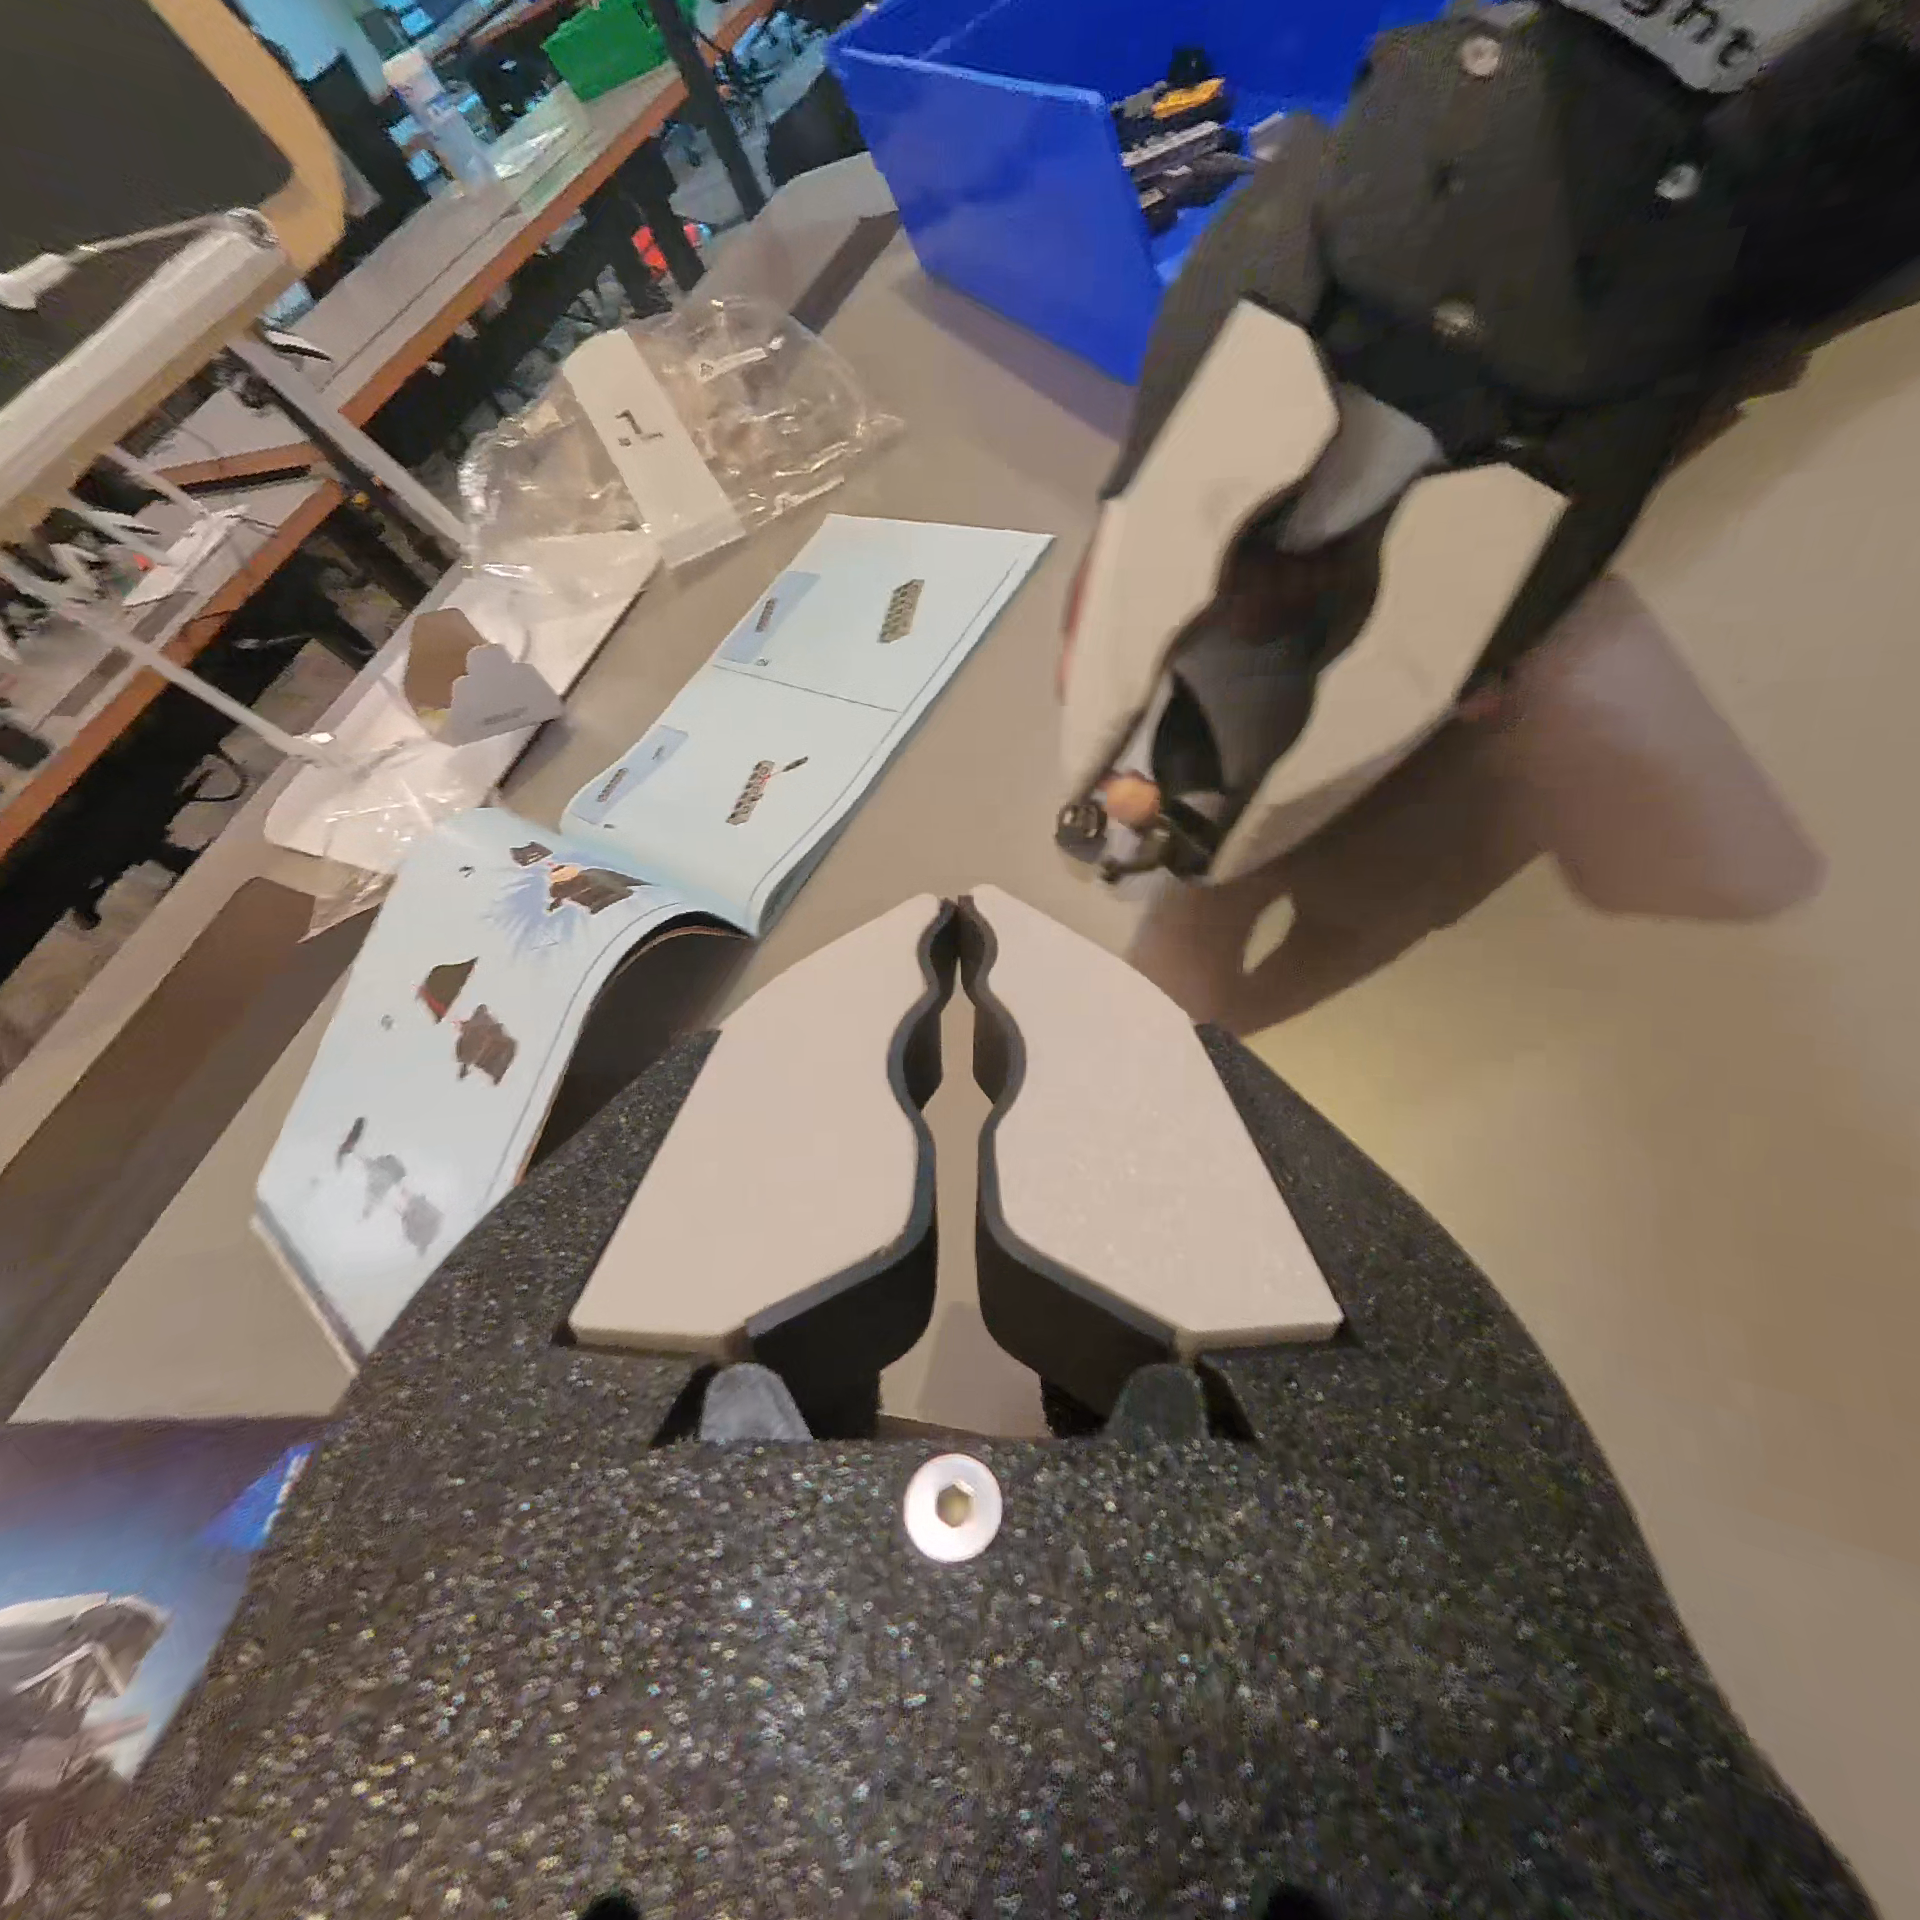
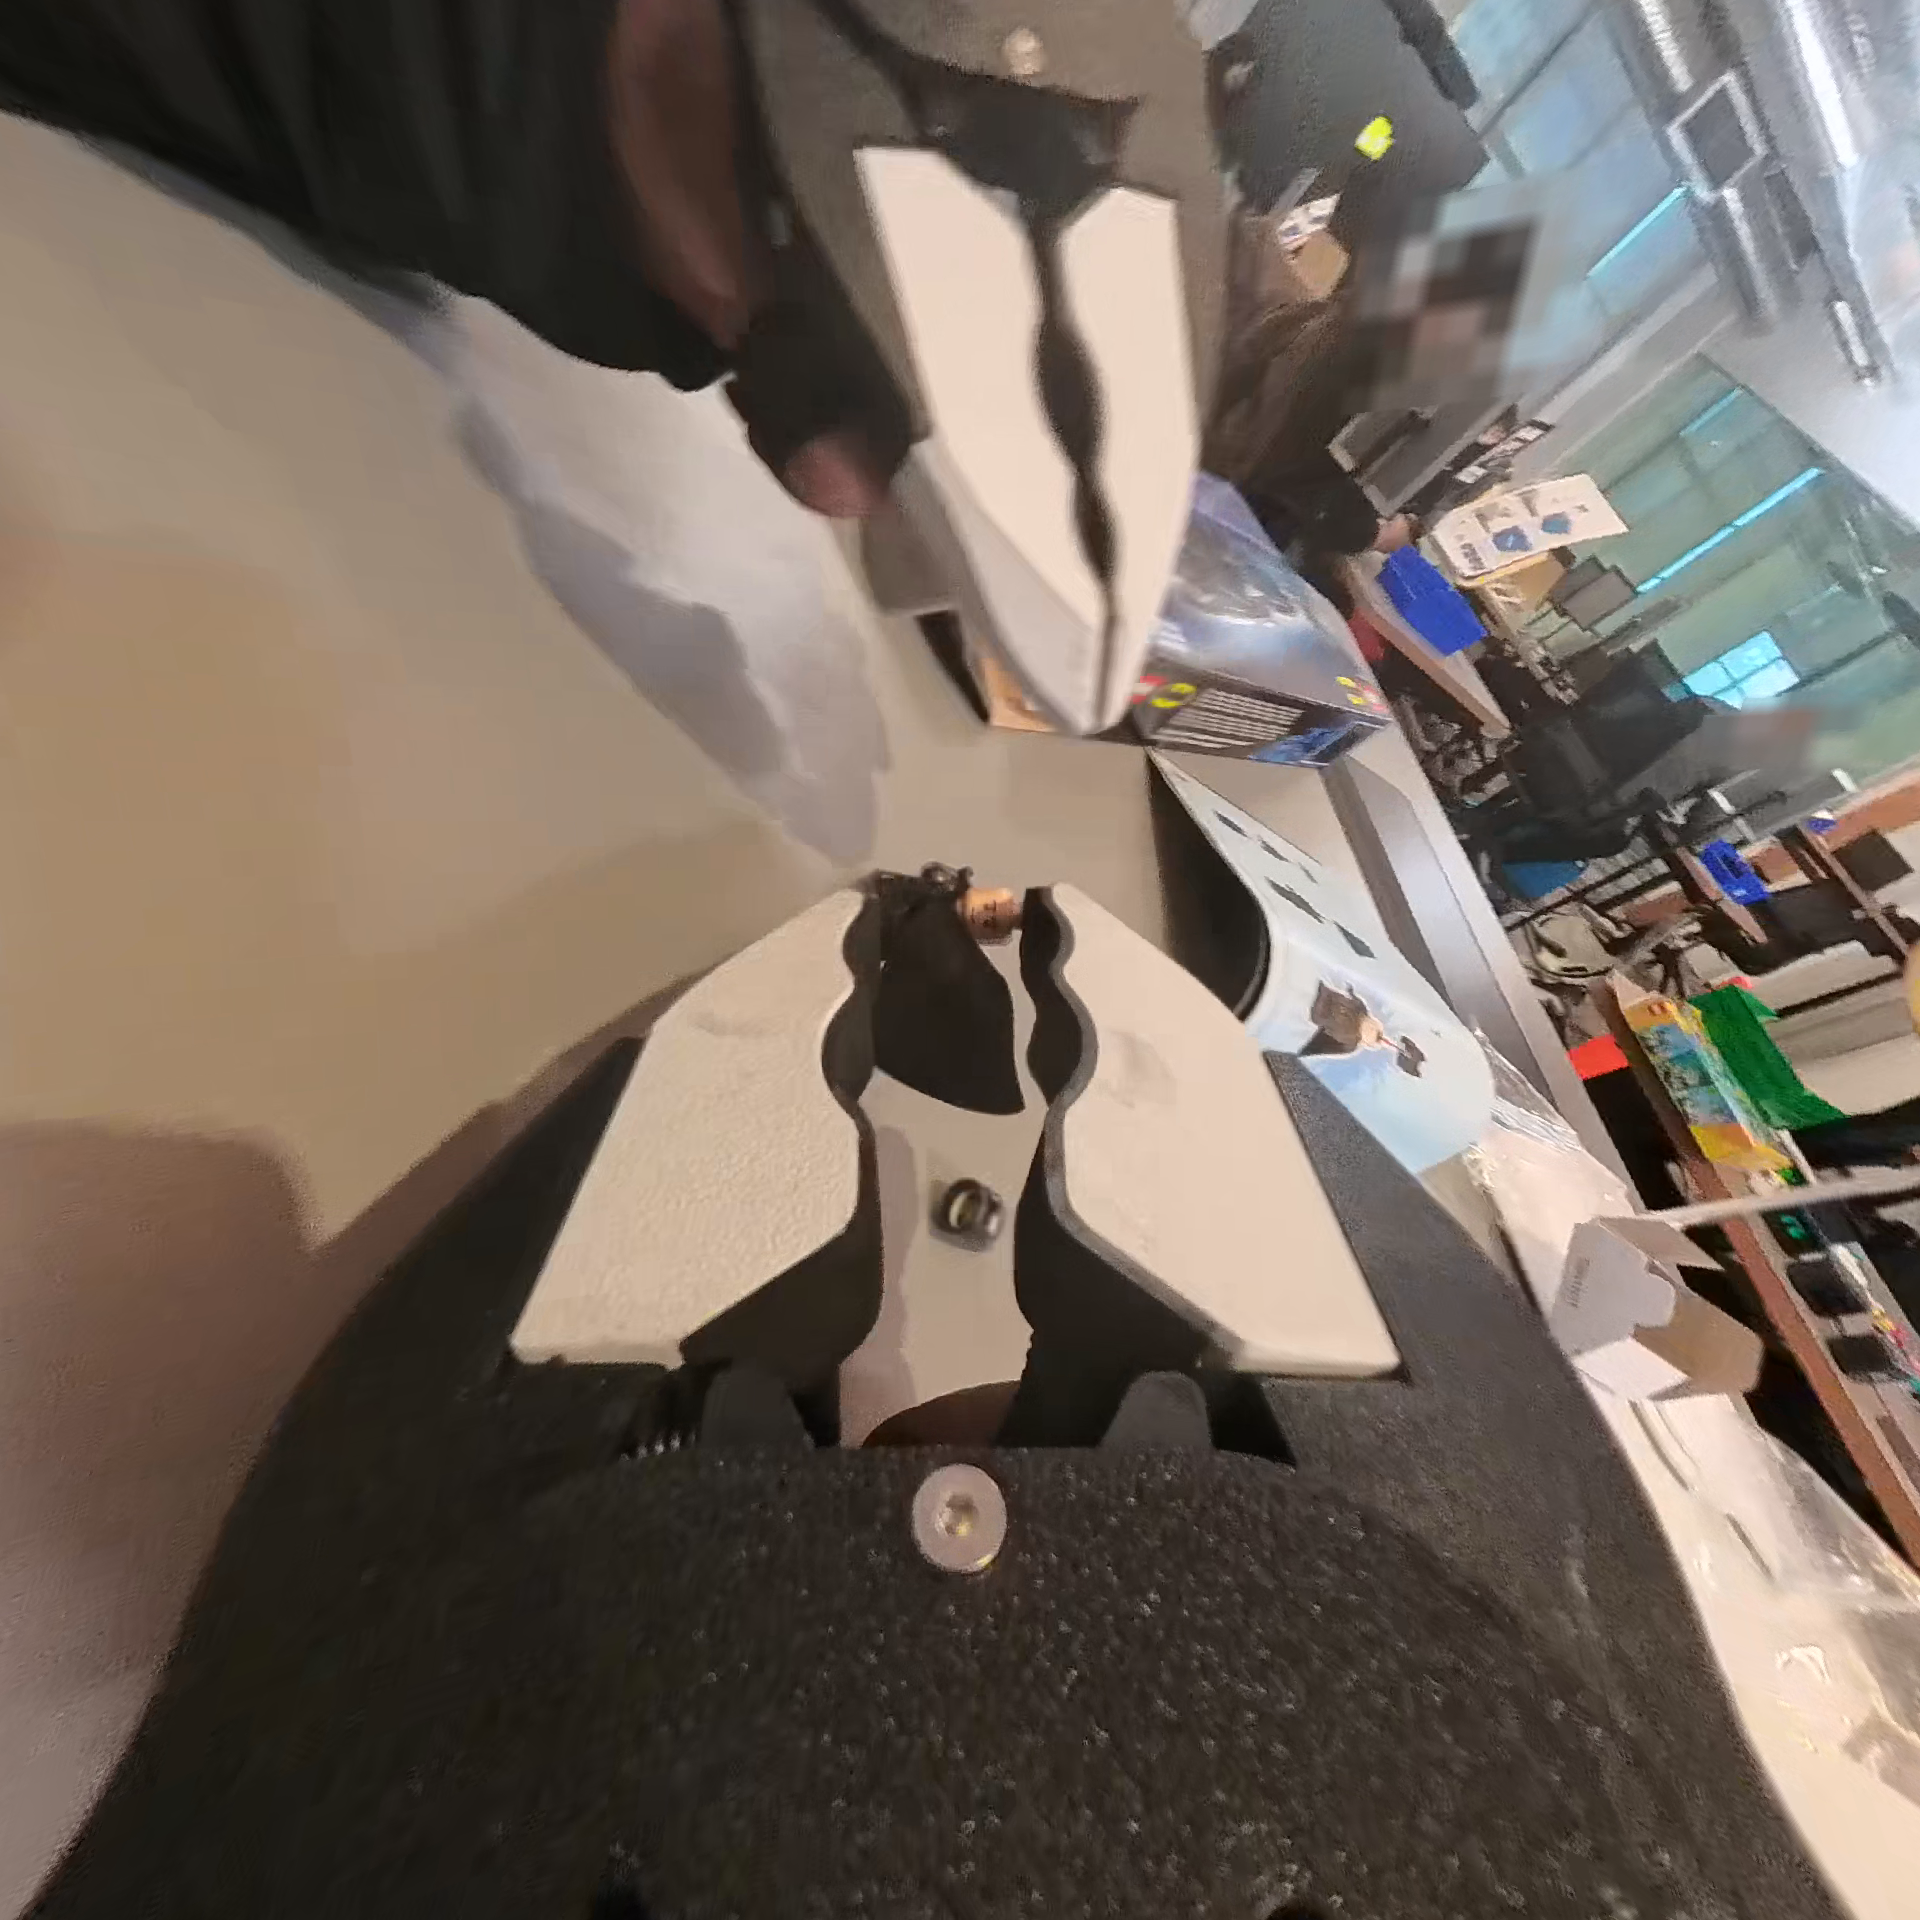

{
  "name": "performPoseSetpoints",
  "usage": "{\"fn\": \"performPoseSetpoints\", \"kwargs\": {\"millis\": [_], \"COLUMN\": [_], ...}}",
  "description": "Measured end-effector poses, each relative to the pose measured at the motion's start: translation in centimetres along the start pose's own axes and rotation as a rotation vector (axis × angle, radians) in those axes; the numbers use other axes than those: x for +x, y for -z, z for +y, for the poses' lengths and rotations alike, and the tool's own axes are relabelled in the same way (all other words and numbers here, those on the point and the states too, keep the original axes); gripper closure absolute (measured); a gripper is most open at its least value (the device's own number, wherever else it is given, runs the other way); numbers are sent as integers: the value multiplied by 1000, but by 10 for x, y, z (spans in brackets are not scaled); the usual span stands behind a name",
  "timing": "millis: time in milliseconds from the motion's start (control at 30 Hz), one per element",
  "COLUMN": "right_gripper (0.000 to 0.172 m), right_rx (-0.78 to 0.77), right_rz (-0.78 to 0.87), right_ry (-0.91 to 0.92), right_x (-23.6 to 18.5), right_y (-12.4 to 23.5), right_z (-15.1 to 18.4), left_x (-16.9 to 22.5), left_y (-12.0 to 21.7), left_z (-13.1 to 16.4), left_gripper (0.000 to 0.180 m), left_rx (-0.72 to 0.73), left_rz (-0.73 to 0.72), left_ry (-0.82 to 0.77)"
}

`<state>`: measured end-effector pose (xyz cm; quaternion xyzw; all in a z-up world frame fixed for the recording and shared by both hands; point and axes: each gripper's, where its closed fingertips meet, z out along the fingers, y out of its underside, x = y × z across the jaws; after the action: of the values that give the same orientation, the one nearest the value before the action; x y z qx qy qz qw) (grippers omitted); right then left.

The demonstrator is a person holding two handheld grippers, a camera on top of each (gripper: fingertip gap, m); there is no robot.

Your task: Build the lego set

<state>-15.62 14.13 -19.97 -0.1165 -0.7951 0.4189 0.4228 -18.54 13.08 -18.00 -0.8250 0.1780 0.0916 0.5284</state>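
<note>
- Gripping a small toy figure (image 2: 971, 914) with a black cape and tan head, the right claw (image 2: 961, 904) has its fingertips pressed on it, above the pale counter (image 2: 312, 623).
- Left claw (image 1: 957, 909): tips together, nothing between them, near an open instruction booklet (image 1: 831, 675).
- Beyond lie clear plastic bags (image 1: 727, 416) and a blue bin (image 1: 997, 177).

Both tongs (image 1: 956, 914) (image 2: 961, 904): speckled black bodies, pale grey wavy-edged fingers (image 1: 810, 1122), a silver hex screw (image 1: 953, 1507); black fingerless glove (image 2: 821, 405)
</note>
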Motion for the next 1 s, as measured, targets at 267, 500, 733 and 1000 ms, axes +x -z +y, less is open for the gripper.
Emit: {"fn": "performPoseSetpoints", "kwargs": {"millis": [267, 500, 733, 1000], "right_gripper": [145, 145, 145, 145], "right_rx": [39, 64, 48, 45], "right_rz": [90, 177, 226, 272], "right_ry": [93, 129, 192, 290], "right_x": [8, 19, 21, 18], "right_y": [4, 7, 6, 6], "right_z": [-1, -2, -2, -6], "left_x": [2, 22, 37, 32], "left_y": [-18, -18, -24, -22], "left_z": [37, 22, -2, -11], "left_gripper": [167, 158, 159, 164], "left_rx": [-194, -81, 45, 110], "left_rz": [-28, 164, 271, 287], "left_ry": [-42, 174, 344, 449]}}
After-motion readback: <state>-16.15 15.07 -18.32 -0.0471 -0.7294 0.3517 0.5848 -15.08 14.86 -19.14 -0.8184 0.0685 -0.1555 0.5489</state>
